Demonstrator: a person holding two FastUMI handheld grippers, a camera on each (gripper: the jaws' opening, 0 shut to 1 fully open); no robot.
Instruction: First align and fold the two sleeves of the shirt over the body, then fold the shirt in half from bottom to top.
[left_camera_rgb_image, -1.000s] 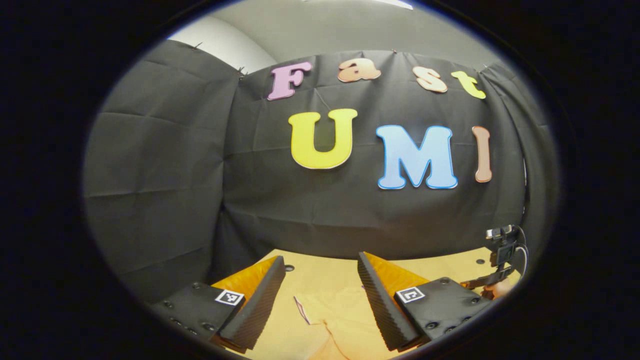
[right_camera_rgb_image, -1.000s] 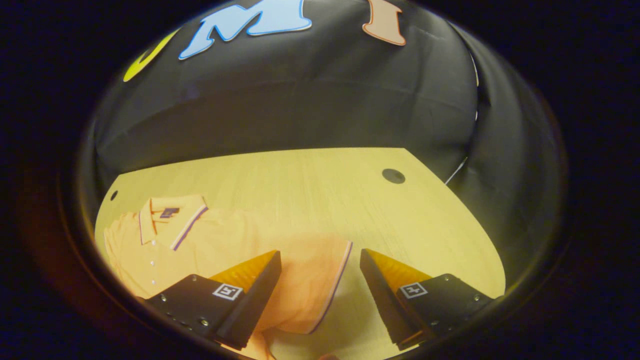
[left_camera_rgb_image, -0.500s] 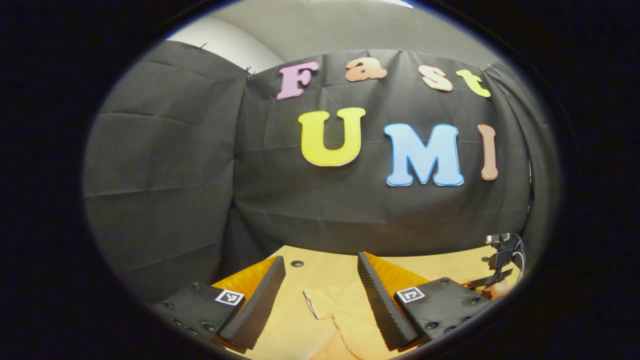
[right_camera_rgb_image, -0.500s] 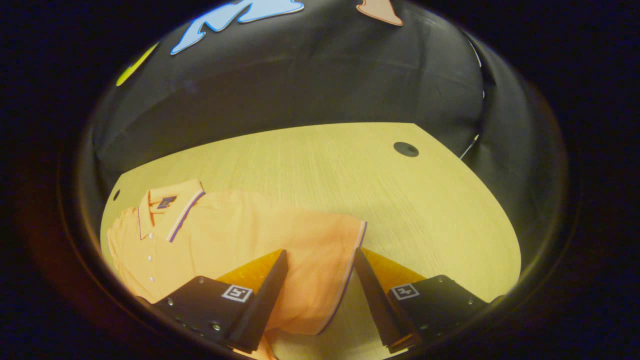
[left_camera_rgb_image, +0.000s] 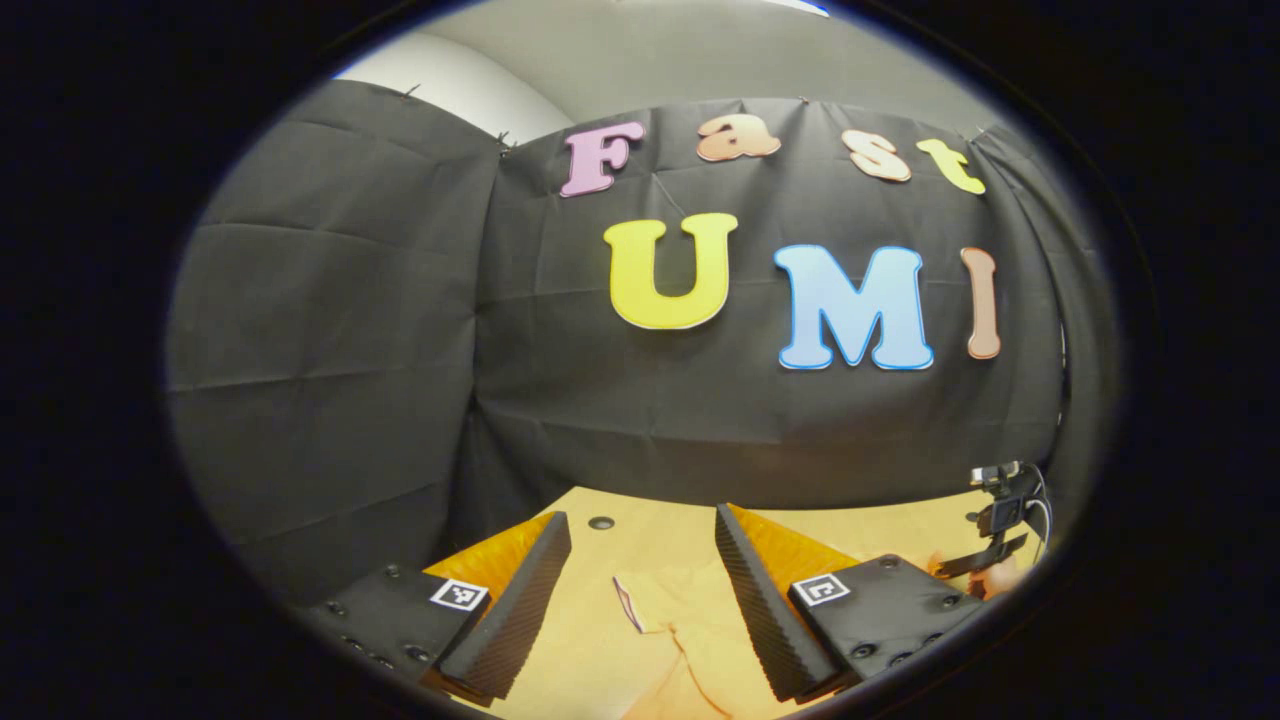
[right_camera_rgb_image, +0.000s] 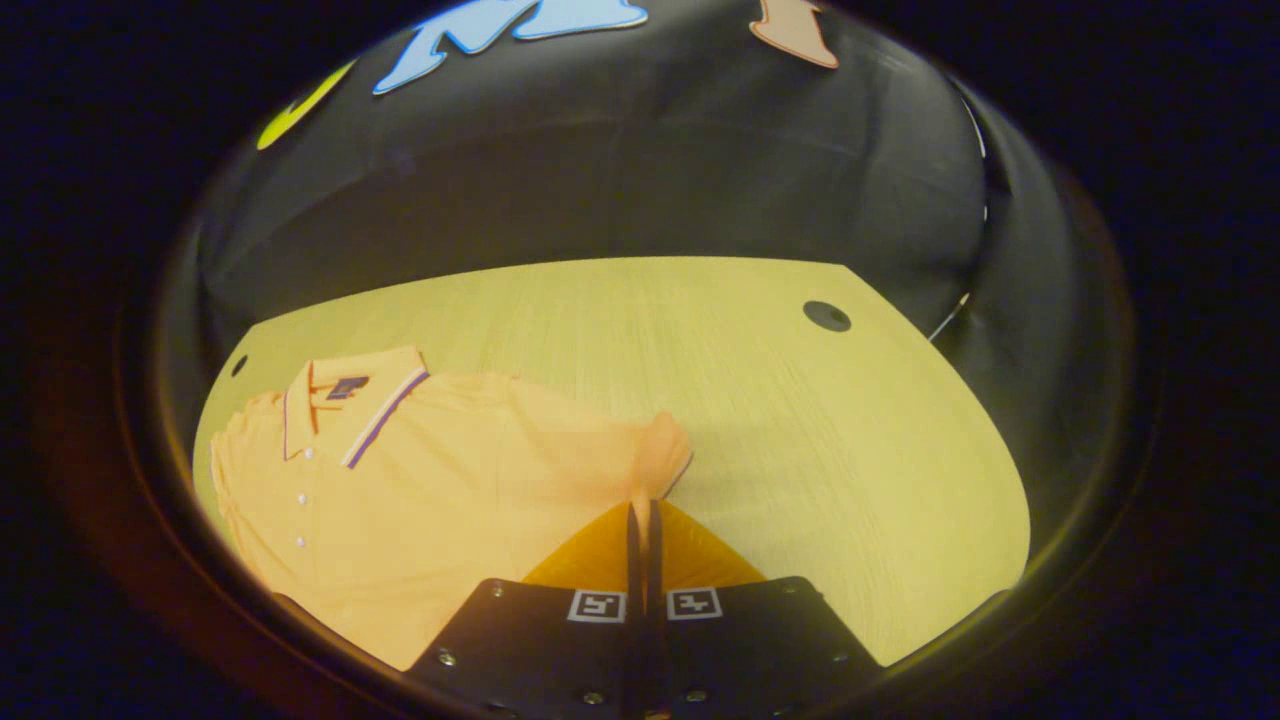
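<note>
An orange polo shirt (right_camera_rgb_image: 440, 480) lies flat on the wooden table (right_camera_rgb_image: 800, 440), its striped collar (right_camera_rgb_image: 350, 400) toward the left in the right gripper view. My right gripper (right_camera_rgb_image: 641, 508) is shut on the shirt's sleeve (right_camera_rgb_image: 662, 452), whose cuff bunches up just past the fingertips. In the left gripper view, my left gripper (left_camera_rgb_image: 640, 518) hangs open a little above the table. Part of the shirt's other sleeve (left_camera_rgb_image: 680, 620) lies below and between its fingers, untouched. The right gripper (left_camera_rgb_image: 1000, 520) and the hand that holds it appear small at the far right of that view.
Black cloth walls close off the back and sides of the table. A round dark hole (right_camera_rgb_image: 826, 316) sits near the table's far right corner, another hole (left_camera_rgb_image: 601, 523) near the far left. Bare wood stretches to the right of the shirt.
My right gripper has gone from open around the sleeve's cuff to shut on it, and the cuff now bunches up. The left gripper stays open and has barely shifted.
</note>
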